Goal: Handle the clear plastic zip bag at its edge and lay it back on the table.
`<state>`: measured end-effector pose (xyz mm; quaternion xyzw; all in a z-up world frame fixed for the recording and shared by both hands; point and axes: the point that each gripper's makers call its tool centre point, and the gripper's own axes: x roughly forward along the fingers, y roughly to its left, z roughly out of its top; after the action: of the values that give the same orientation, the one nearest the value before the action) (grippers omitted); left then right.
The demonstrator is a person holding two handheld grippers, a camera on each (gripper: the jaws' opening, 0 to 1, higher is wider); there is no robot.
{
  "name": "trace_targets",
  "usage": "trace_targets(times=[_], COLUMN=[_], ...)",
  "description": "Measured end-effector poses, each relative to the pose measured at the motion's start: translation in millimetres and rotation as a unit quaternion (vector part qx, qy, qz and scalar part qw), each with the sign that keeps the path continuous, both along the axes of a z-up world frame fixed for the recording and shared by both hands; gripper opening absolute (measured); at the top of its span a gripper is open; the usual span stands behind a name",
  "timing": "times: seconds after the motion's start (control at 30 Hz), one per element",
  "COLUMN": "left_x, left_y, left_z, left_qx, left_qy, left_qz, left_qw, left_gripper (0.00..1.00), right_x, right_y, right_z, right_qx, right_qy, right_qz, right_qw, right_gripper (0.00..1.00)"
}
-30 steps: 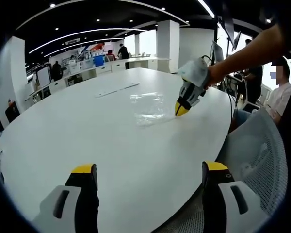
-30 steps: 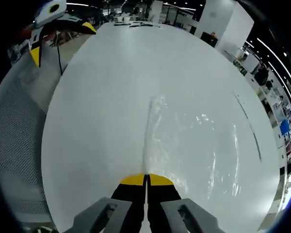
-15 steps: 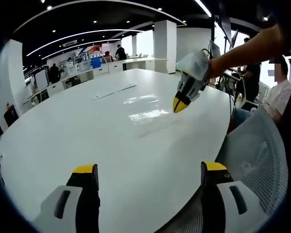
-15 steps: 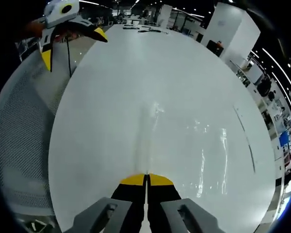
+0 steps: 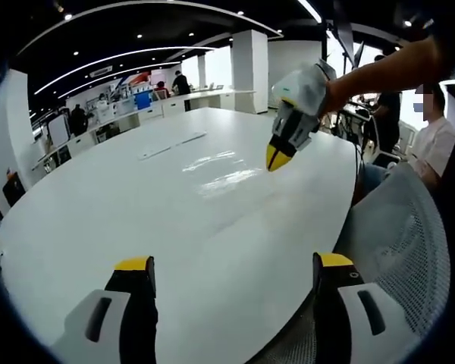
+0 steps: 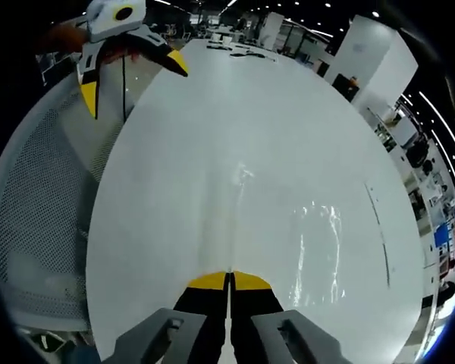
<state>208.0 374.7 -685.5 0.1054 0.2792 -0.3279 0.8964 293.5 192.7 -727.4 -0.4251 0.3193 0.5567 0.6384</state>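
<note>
The clear zip bag point(image 6: 235, 227) hangs from my right gripper point(image 6: 229, 277) by its edge, running away from the tips as a thin, near edge-on sheet w/ glare on it. In the left gripper view the bag point(image 5: 231, 180) reads as a faint shiny film stretching down from the right gripper point(image 5: 277, 158) toward the white table point(image 5: 136, 220). Can't tell if its far end touches the top or floats just above.

Right jaws are pressed together, yellow tips meeting, pinched on the bag's edge. My left gripper point(image 5: 227, 277) sits low near the table's near rim w/ its 2 jaws spread wide, nothing between them. It shows in the right gripper view too point(image 6: 129, 64), well apart from the bag.

Progress as I judge it: edge grab is done, bag is lifted off the table point(image 6: 174, 152). Left to do: lower it, let it settle flat, release, back off. So roughly halfway.

Around that: a mesh chair back point(image 5: 398, 235) beside the table edge, 2 flat strips point(image 5: 171, 145) far across the top, a seated person point(image 5: 432, 136) off to the side, office desks beyond.
</note>
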Motion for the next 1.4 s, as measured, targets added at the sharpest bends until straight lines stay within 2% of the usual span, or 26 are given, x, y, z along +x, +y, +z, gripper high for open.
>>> trace_targets(times=[0.67, 1.4], left_x=[13.6, 18.4], left_y=[-7, -25], left_z=[3.8, 1.9], left_qx=[0.002, 0.015], left_qy=[-0.007, -0.011], left_qz=[-0.016, -0.048], left_qw=[0.9999, 0.9987], left_gripper=[0.8, 0.75], right_x=[-1, -25], right_y=[12, 16], right_z=[19.9, 42.7], right_qx=[0.003, -0.009], right_qy=[-0.022, -0.039], right_qz=[0.026, 0.074], right_qw=[0.9994, 0.9965], right_gripper=[0.0, 0.0])
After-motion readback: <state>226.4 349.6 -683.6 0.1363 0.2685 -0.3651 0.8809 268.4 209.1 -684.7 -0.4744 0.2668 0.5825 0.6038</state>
